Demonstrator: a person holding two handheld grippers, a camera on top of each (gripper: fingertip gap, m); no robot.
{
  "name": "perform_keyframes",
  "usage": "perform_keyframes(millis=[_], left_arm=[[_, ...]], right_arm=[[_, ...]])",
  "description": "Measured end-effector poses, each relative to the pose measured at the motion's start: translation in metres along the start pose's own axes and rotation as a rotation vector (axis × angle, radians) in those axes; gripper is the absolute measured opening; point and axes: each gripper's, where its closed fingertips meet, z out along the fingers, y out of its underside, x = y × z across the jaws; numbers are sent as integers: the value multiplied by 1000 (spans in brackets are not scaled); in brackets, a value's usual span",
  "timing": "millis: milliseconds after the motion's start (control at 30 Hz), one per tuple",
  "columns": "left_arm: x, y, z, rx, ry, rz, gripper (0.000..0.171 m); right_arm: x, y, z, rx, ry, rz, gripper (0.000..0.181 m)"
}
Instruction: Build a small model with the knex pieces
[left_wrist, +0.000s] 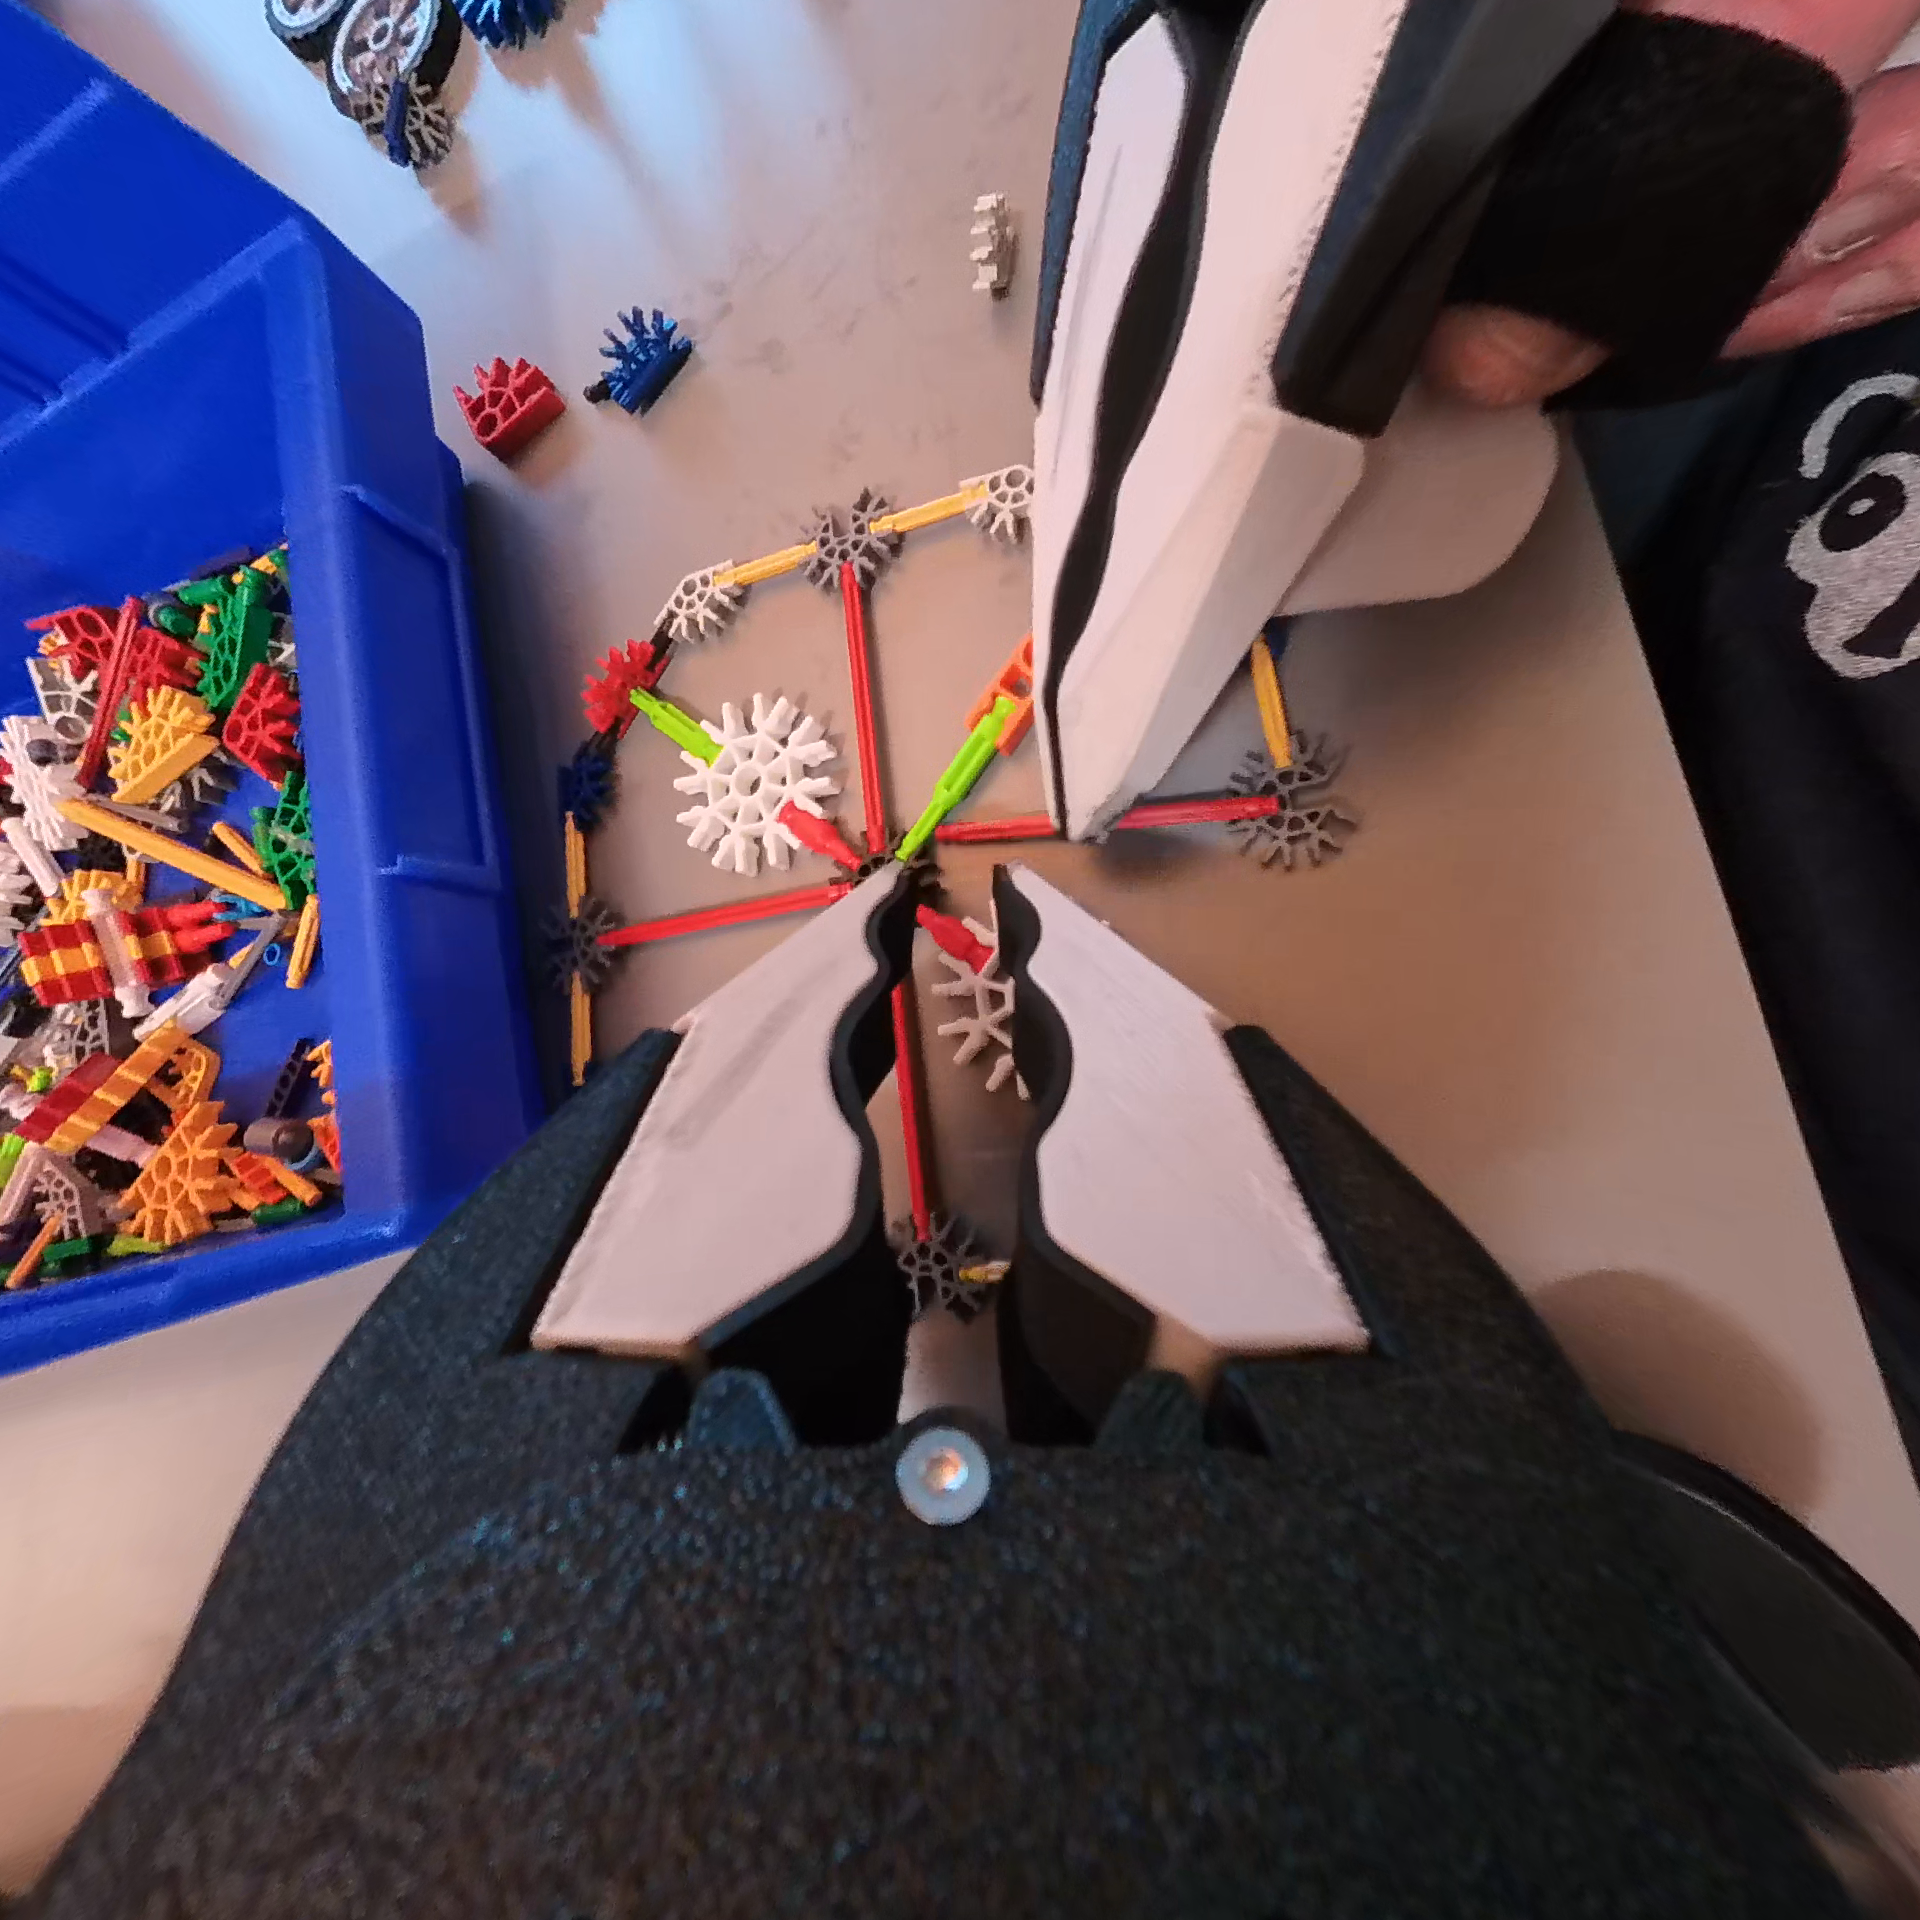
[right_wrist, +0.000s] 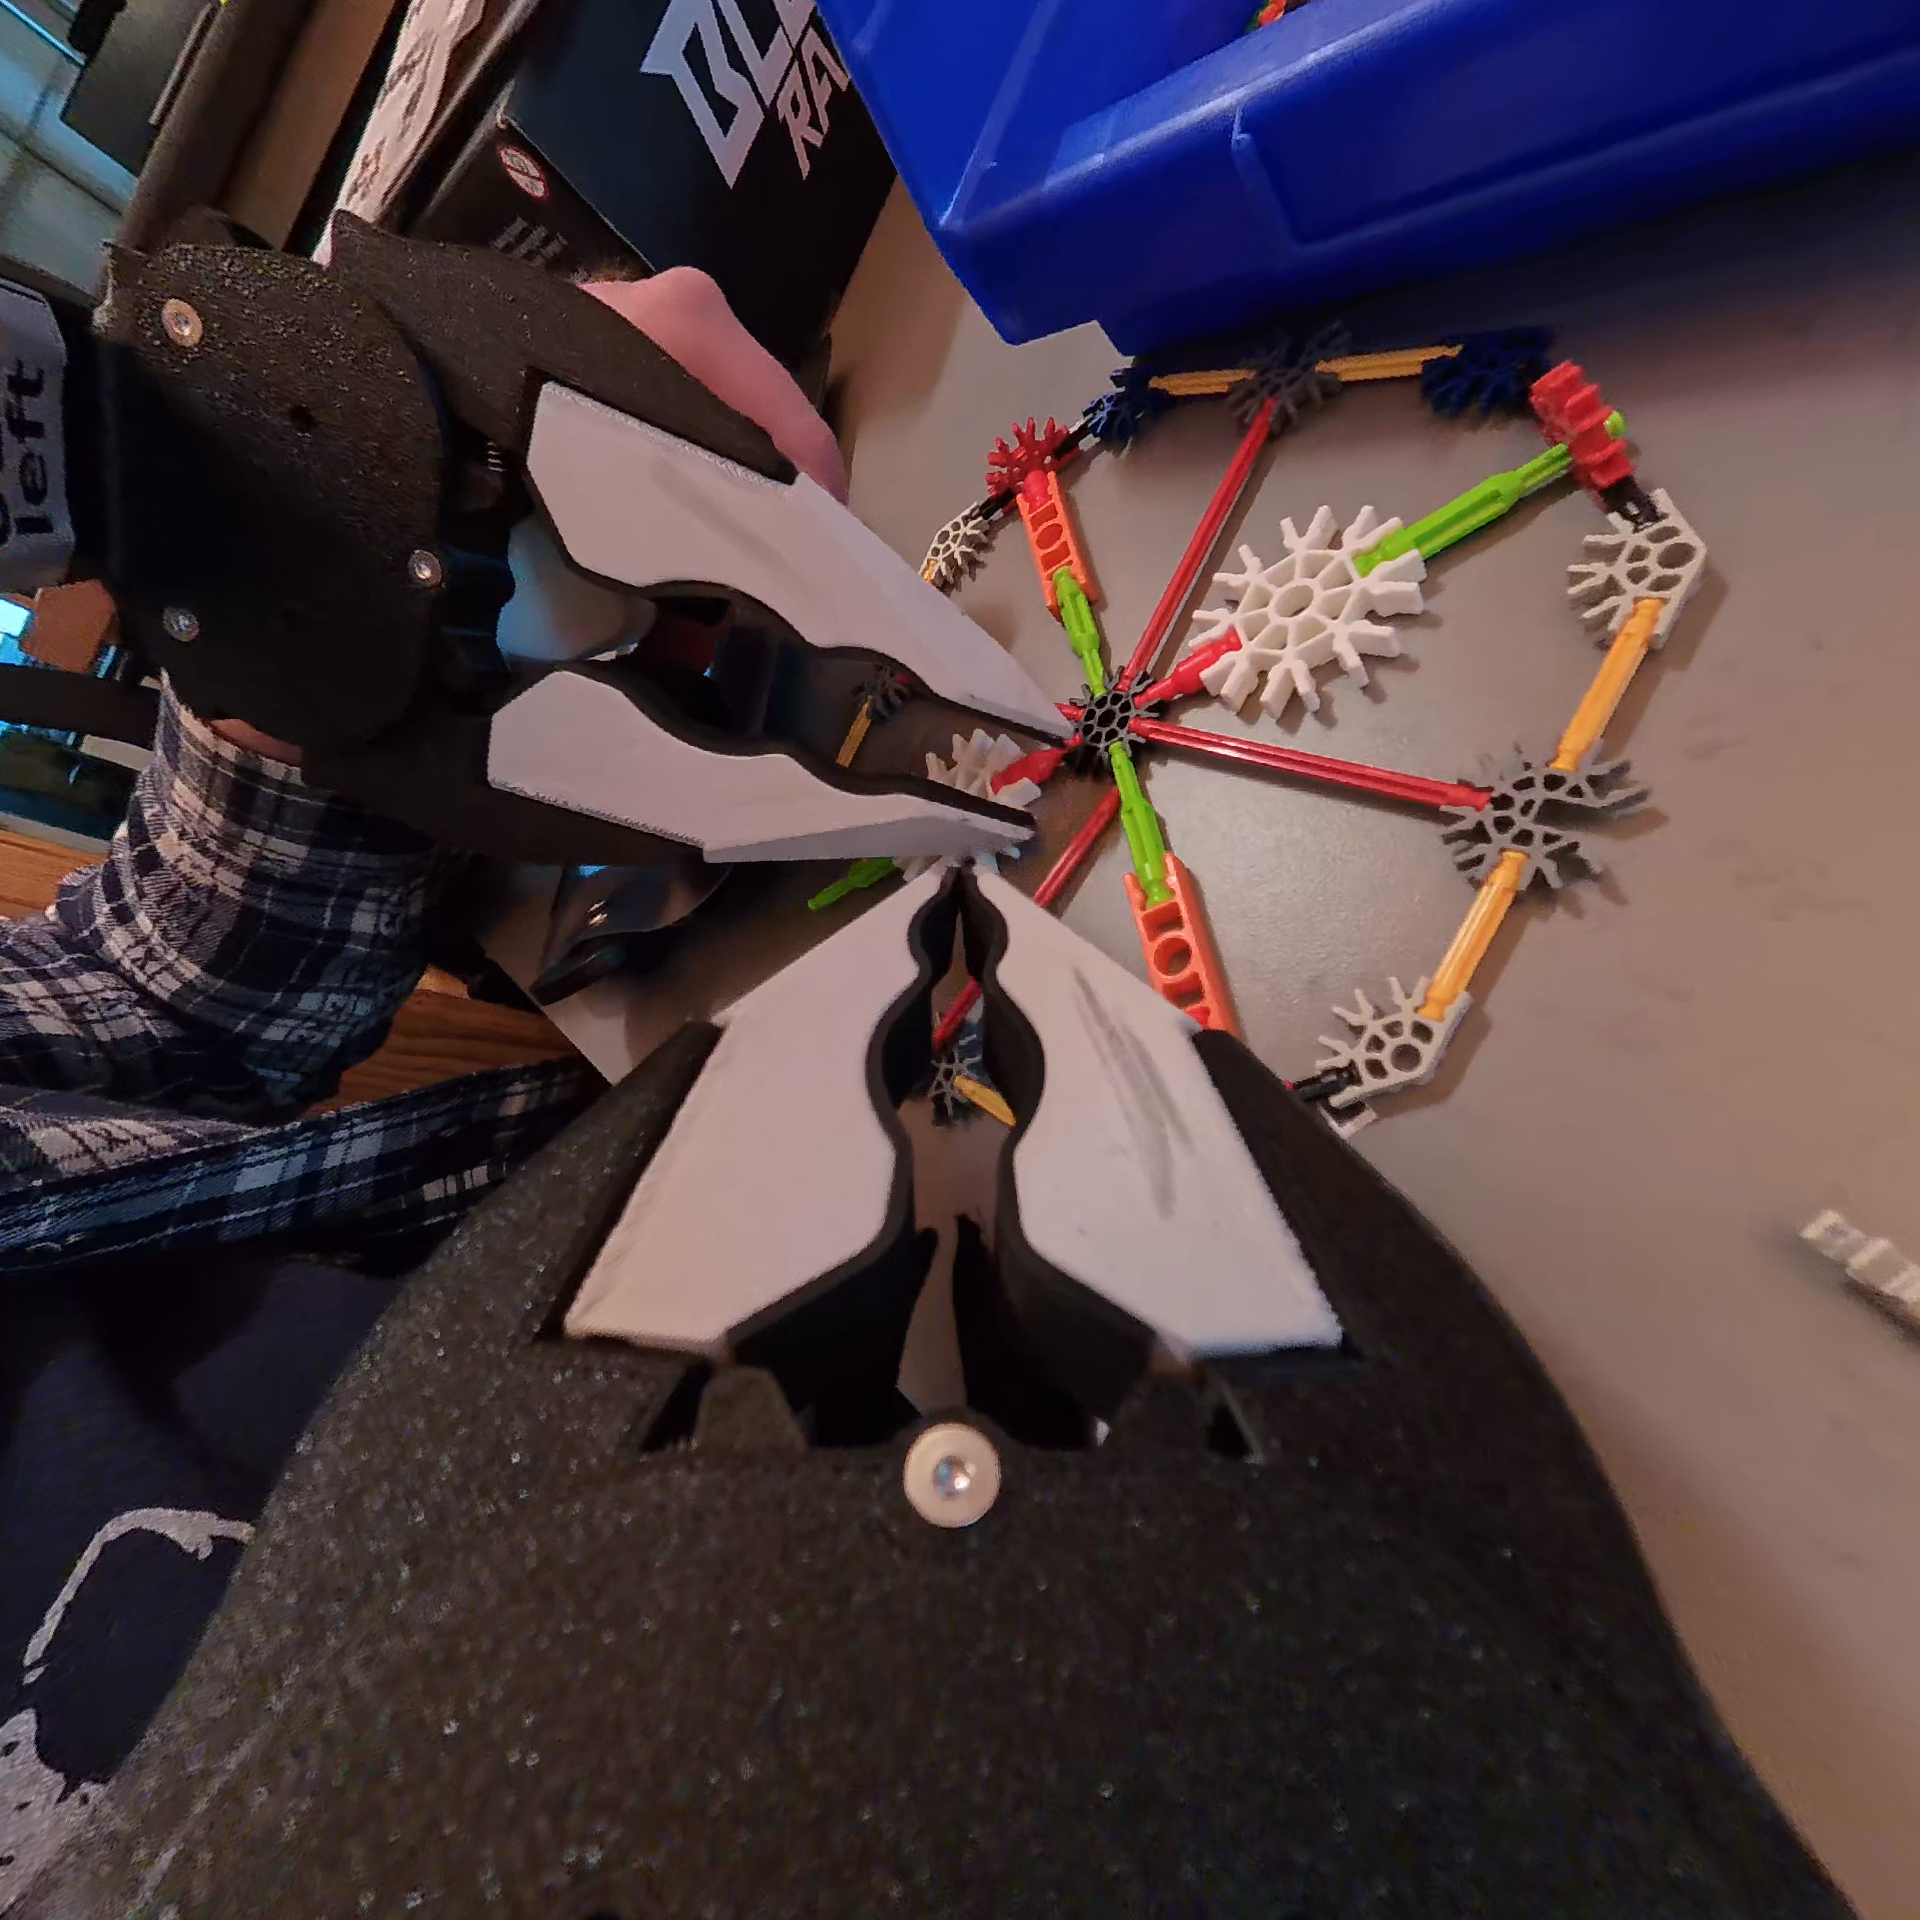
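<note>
A flat rod-and-connector wheel (left_wrist: 862, 686) lies on the table, with red and green spokes meeting at a black hub (right_wrist: 1112, 717). My left gripper (left_wrist: 948, 881) is open at the hub. Its jaws straddle a small white snowflake connector (left_wrist: 977, 997) that has a short red rod in it. It also shows in the right wrist view (right_wrist: 1044, 769). My right gripper (right_wrist: 961, 878) is shut, tips down over a red spoke (left_wrist: 1195, 812) just beside the hub. It shows from the top right in the left wrist view (left_wrist: 1081, 826). A larger white snowflake connector (right_wrist: 1304, 608) lies inside the wheel.
A blue bin (left_wrist: 395, 727) full of mixed pieces stands against the wheel's rim. It also shows in the right wrist view (right_wrist: 1351, 156). Loose red (left_wrist: 509, 407), blue (left_wrist: 644, 358) and grey (left_wrist: 994, 241) pieces and toy wheels (left_wrist: 395, 62) lie beyond. The table edge (left_wrist: 1662, 727) and a person's dark shirt are close. My left and right fingertips are right by each other. My left gripper's tips are some 5 cm from the flat rod-and-connector wheel (left_wrist: 862, 686). It turns up in the right wrist view (right_wrist: 1316, 769) as well.
</note>
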Motion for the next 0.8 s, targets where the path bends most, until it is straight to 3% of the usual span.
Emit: perform_keyframes(millis=[167, 300, 367, 467, 633, 800], left_arm=[[-3, 1, -2, -14, -14, 10, 14], [-9, 2, -9, -24, -36, 17, 14], [-11, 1, -13, -24, -43, 22, 14], [-12, 3, -17, -28, -50, 34, 14], [-7, 14, -21, -65, -27, 39, 14], [4, 18, -19, -109, 25, 58, 12]], right_arm=[[0, -1, -1, -2, -6, -3, 0], [-2, 3, -2, -70, 53, -132, 4], [-2, 7, -1, -114, 102, -209, 14], [0, 4, -4, -120, 158, -282, 14], [7, 14, -2, -173, 201, -308, 25], [13, 13, -1, -197, 274, -401, 12]])
